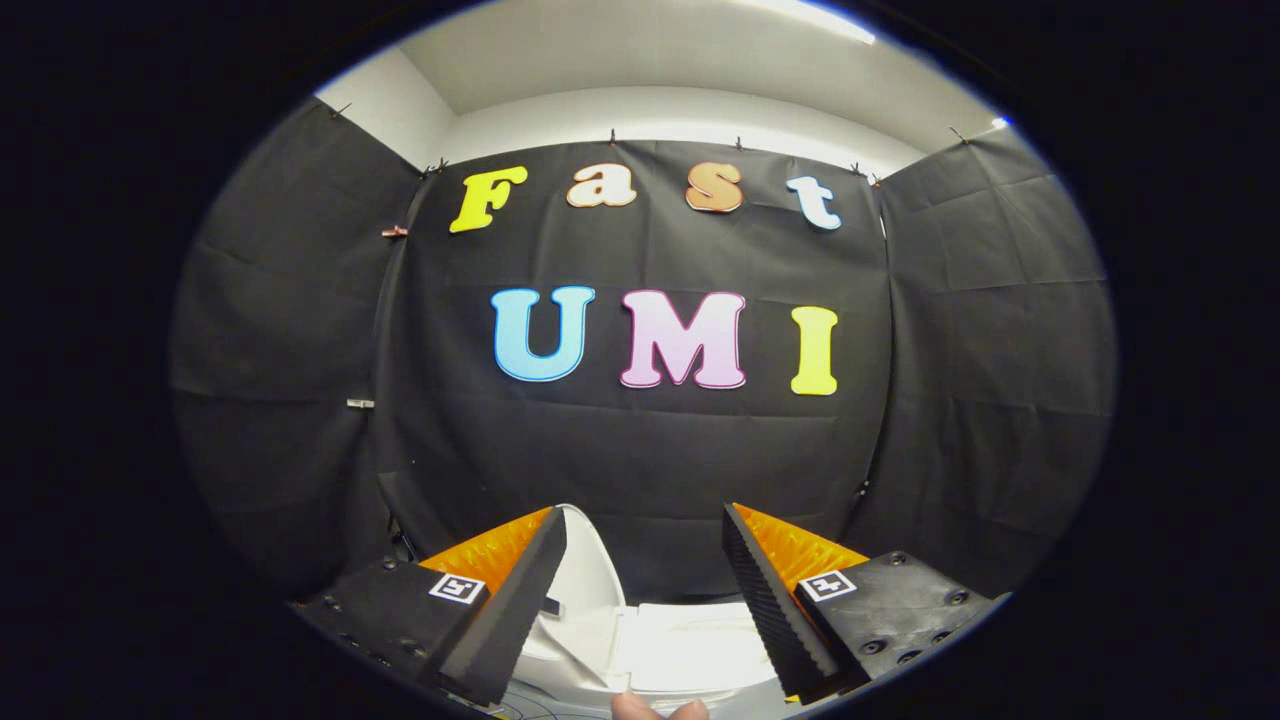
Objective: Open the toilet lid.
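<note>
My gripper (643, 515) is open, its fingers wide apart with nothing pressed between them. Below and between the fingers lies the white toilet (690, 645), seen from above. A rounded white part, which looks like the lid (585, 570), rises beside the inner face of the left finger (510, 600). I cannot tell whether it touches that finger. The right finger (770, 600) stands apart from it, over the flat white surface.
The booth's black cloth wall (640, 450) hangs close behind the toilet and wraps round both sides. A person's fingertips (655, 710) show just under the toilet, between the finger bases. White wall and ceiling (650, 90) run above the cloth.
</note>
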`<state>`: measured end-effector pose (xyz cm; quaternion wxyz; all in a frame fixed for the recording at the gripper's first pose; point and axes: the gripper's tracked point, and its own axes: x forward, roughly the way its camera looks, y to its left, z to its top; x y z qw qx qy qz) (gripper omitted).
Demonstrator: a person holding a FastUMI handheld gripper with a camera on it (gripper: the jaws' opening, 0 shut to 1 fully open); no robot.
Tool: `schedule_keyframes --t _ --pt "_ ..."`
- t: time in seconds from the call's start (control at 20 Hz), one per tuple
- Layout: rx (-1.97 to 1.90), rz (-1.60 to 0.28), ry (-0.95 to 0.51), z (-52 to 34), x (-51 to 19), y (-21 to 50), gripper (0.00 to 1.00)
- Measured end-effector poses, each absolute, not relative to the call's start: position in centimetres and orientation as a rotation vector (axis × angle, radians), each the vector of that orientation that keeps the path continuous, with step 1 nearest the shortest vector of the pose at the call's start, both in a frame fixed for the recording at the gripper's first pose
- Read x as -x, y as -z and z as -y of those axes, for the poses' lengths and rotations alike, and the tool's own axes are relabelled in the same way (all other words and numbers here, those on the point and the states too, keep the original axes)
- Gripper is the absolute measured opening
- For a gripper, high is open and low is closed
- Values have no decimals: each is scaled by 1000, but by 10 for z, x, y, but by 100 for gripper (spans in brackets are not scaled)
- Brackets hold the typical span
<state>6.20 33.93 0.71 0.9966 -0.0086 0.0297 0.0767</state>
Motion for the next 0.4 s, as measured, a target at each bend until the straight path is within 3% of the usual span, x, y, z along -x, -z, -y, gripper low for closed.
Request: schedule_keyframes --t 0.4 --pt "-14 -35 -161 -286 -30 -16 98"
